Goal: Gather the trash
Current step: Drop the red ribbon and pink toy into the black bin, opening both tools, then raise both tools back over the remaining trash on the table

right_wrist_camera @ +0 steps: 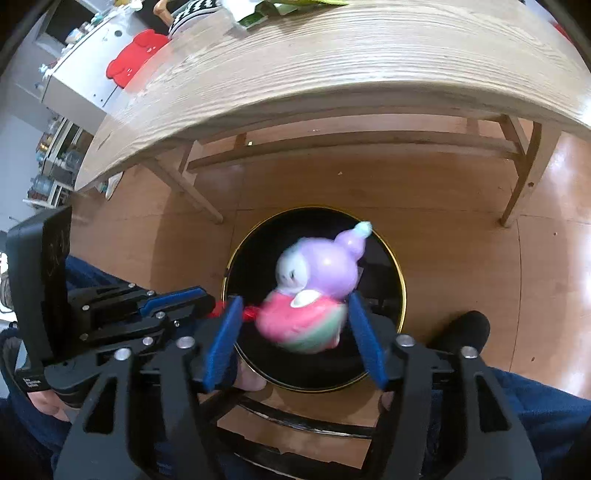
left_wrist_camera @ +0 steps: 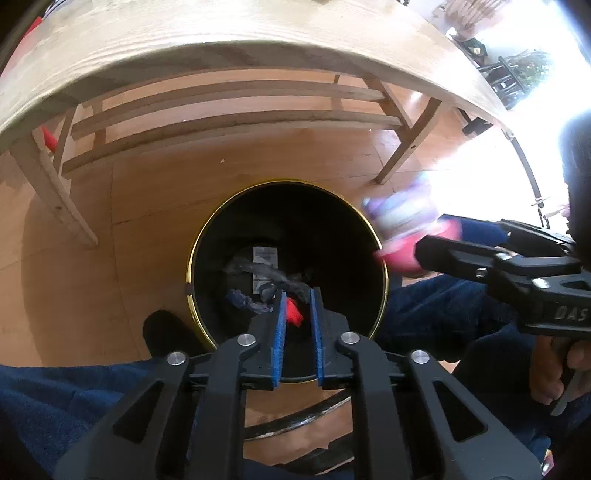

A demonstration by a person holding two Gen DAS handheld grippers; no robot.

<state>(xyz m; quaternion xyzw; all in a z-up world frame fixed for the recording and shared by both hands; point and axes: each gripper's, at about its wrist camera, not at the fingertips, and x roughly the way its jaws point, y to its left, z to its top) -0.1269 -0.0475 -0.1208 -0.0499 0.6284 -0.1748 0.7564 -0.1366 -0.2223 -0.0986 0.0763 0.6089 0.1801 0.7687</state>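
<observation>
A black bin with a gold rim (left_wrist_camera: 192,258) (right_wrist_camera: 400,280) stands on the floor below both grippers, with dark crumpled scraps (left_wrist_camera: 266,277) at its bottom. My left gripper (left_wrist_camera: 297,295) hangs over the bin's near edge, its blue pads a narrow gap apart. A small red scrap (left_wrist_camera: 292,310) sits between them against the left pad, clear of the right one. My right gripper (right_wrist_camera: 294,298) is open over the bin. A purple, pink and green toy figure (right_wrist_camera: 317,288) (left_wrist_camera: 399,221) is blurred between its pads, with a gap on the left side.
A light wooden table (right_wrist_camera: 332,62) (left_wrist_camera: 184,33) spreads beyond the bin, its legs (right_wrist_camera: 524,173) and rails on either side. The person's blue trouser legs (left_wrist_camera: 55,398) and black shoes (right_wrist_camera: 465,328) flank the bin. A red plush (right_wrist_camera: 136,55) lies at the table's far left.
</observation>
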